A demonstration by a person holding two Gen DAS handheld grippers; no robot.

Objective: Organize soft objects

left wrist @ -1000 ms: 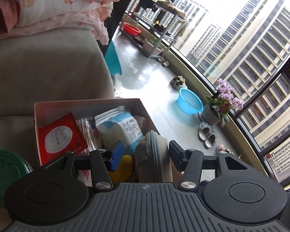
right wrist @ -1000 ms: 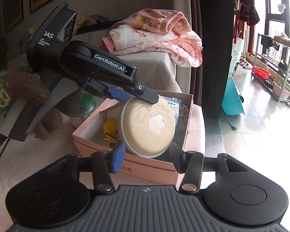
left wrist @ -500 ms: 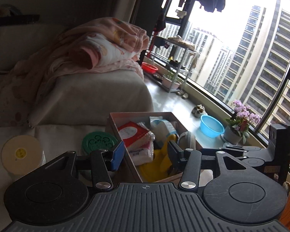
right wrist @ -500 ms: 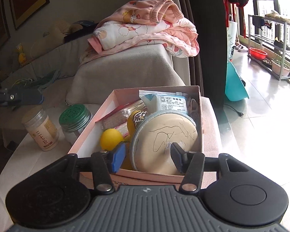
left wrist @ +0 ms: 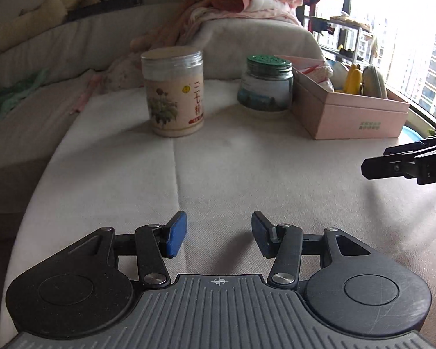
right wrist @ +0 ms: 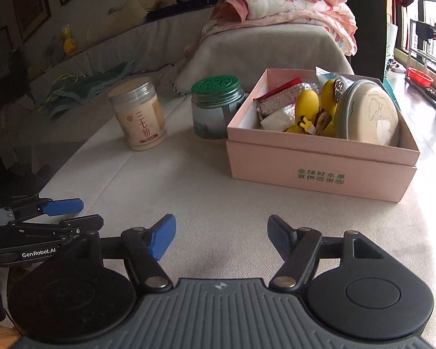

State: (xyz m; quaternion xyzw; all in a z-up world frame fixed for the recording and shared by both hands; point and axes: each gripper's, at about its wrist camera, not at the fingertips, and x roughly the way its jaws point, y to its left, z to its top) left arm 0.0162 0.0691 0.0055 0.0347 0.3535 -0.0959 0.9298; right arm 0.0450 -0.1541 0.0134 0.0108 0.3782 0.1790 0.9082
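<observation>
Cream cloth (right wrist: 206,180) covers the surface under both of your tools, with a blanket-draped sofa arm (right wrist: 276,40) beyond it. Your left gripper (left wrist: 219,234) hovers low with its jaws spread and nothing between them; your right gripper (right wrist: 221,237) is the same, spread and empty.

Ahead and to the right of your right jaws sits the pink box (right wrist: 319,168), and the soft things lie in it: a round padded pouch (right wrist: 369,116) on edge against the far-right wall, yellow plush pieces (right wrist: 308,107) beside it, and bagged items (right wrist: 279,101) at the back. Ahead of your left jaws stand a pale jar (left wrist: 173,90) and a green-lidded jar (left wrist: 266,83), the latter just beside the box.

Nothing soft shows loose on the cloth, so the sorting looks close to finished. If you shift the pouch, it should be light and yielding; pinch across its zipped rim rather than its broad face, which would likely slip. The plush would squash, so grip its thickest part.
</observation>
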